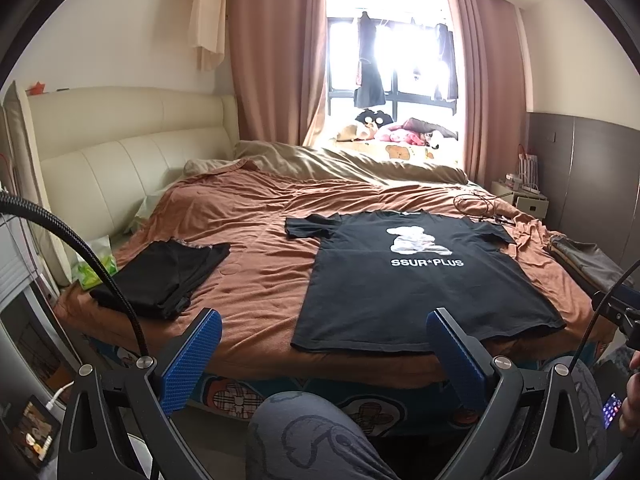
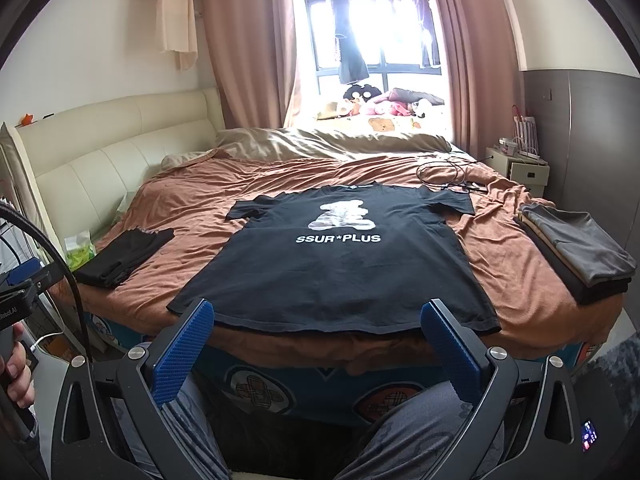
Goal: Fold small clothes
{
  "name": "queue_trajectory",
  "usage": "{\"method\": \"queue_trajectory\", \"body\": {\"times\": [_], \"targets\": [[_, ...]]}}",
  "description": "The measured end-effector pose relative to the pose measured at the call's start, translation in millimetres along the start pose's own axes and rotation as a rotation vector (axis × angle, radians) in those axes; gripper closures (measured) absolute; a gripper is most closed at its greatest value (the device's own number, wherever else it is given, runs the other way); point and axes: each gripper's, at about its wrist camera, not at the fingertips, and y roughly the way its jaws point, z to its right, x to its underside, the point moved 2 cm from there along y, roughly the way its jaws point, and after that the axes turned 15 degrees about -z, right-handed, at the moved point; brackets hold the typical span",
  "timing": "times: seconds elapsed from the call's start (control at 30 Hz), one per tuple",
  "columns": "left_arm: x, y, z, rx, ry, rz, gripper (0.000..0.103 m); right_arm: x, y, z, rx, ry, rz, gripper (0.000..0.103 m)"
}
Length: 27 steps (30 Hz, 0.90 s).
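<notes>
Left wrist view: the left gripper [image 1: 324,344] is held short of the bed's near edge, its two blue-padded fingers [image 1: 192,360] spread wide apart and gripping nothing. A black T-shirt [image 1: 420,280] printed with a white bear and "SSUR*PLUS" lies spread flat, face up, on the rust-brown bedspread [image 1: 260,248], hem toward the camera and collar away. A loosely folded black garment [image 1: 164,276] rests well apart on its left, near a green tissue pack [image 1: 94,268]. A stack of folded clothes [image 1: 584,260] sits at the bed's right edge; a coiled cable [image 1: 476,200] lies beyond the shirt's right sleeve. The person's patterned trouser knee [image 1: 304,432] fills the lower centre. Right wrist view: the right gripper [image 2: 318,340] likewise hangs before the bed edge with its fingers [image 2: 184,348] apart and empty, framing the T-shirt [image 2: 336,272] hem without touching it. The black garment [image 2: 120,256] lies left, the folded stack [image 2: 576,252] right, the cable [image 2: 444,172] behind. A hand [image 2: 14,376] grips the other tool's handle at the left margin.
</notes>
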Motion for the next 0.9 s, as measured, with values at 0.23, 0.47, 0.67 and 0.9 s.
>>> {"method": "queue_trajectory", "body": {"times": [0.23,0.47,0.67,0.9], "targets": [[0.4,0.3,0.8,-0.001,0.001,-0.001,0.000,-1.1,0.6,0.0,-0.001,-0.006,0.001,0.000],[0.0,-0.3,3.3,-0.002,0.011,-0.004,0.000,-1.1,0.6,1.2,-0.004,-0.005,0.003,0.000],[0.1,-0.4,3.4,0.000,0.010,-0.003,0.000,-1.0,0.2,0.9,-0.004,-0.006,0.004,0.000],[0.8,-0.8,3.6,0.001,0.010,-0.002,0.000,-2.1,-0.2,1.2,-0.005,-0.010,0.005,0.000]]}}
